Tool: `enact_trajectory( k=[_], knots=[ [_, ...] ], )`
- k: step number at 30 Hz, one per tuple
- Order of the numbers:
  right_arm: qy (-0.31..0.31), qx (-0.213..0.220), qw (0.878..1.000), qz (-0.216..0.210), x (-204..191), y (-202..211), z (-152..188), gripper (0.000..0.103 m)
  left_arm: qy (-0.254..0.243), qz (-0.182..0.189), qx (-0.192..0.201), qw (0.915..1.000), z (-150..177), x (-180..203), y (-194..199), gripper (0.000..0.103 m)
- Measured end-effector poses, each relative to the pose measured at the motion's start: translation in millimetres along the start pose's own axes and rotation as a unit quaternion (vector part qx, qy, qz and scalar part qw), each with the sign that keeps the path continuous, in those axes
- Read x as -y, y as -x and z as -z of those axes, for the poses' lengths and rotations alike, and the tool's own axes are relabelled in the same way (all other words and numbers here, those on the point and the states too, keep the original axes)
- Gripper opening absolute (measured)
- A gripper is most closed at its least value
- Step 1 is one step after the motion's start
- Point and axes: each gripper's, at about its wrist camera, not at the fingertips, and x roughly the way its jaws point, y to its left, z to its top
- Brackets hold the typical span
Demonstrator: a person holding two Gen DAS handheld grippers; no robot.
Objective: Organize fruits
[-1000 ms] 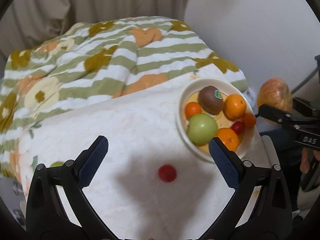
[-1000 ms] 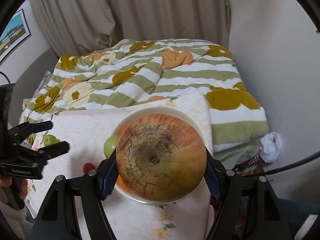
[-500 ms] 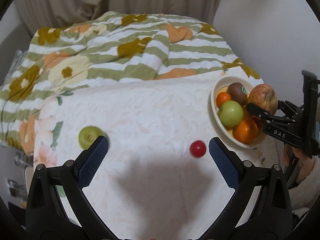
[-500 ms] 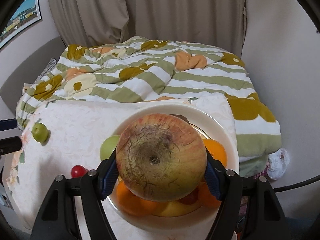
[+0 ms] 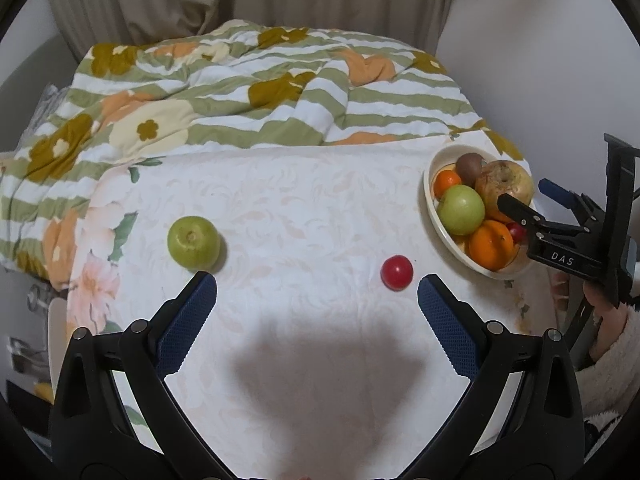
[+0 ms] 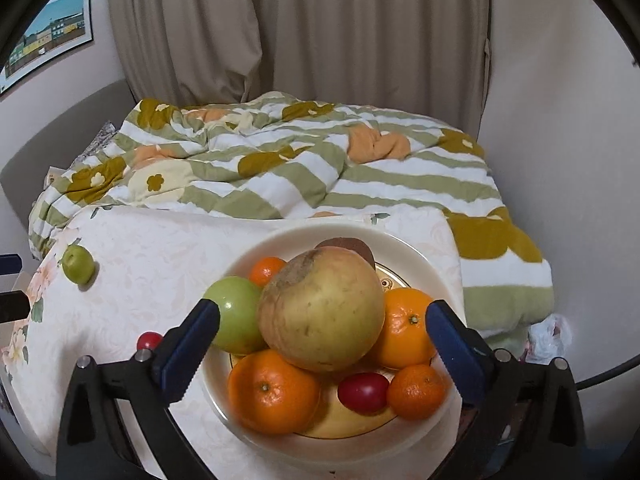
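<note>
Through your left wrist camera: your left gripper hangs over the white, faintly patterned tablecloth with its blue-padded jaws spread wide and nothing between them. A small green apple lies just beyond the left fingertip; a small round red fruit (a cherry tomato, by the look of it) sits just inside the right one. At the cloth's far right edge stands the cream-coloured round bowl, heaped with a larger green apple, oranges, a brown kiwi and a big yellow-russet apple on top. Your right gripper reaches in from the right, its black fingers to either side of that top apple, held by your hand in a fluffy pale sleeve.

Through your right wrist camera: the right gripper's jaws have just sprung open and stand clear of the big yellow-russet apple, which rests on the pile in the bowl, leaning on the larger green apple and a large orange. Another orange, a red tomato and a small mandarin fill the near side. The small green apple lies well apart at the cloth's left edge. Behind, a green-and-white striped floral quilt covers the bed
</note>
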Motion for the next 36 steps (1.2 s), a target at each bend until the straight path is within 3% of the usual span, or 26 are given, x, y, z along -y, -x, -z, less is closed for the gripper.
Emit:
enact_trajectory(
  k=[8,15,23,36],
  knots=[
    [0.009,0.017,1.0,0.012,-6.0,23.5,2.9,0.102,0.001,0.001,0.024,0.9997,10.0,-3.6,17.6,0.103],
    [0.006,0.025,0.999,-0.032,-10.8,51.7,-7.6,0.102,0.005,-0.022,0.055,0.9982,11.7,-12.9,48.5,0.103],
    [0.016,0.024,0.999,-0.024,-36.6,87.2,-18.6,0.102,-0.004,-0.04,0.087,0.9954,9.1,-40.4,78.9,0.103],
    [-0.052,0.001,0.998,0.019,-116.2,88.5,-30.1,0.103,-0.071,-0.013,0.061,0.9955,-10.1,-121.5,70.9,0.103]
  ],
)
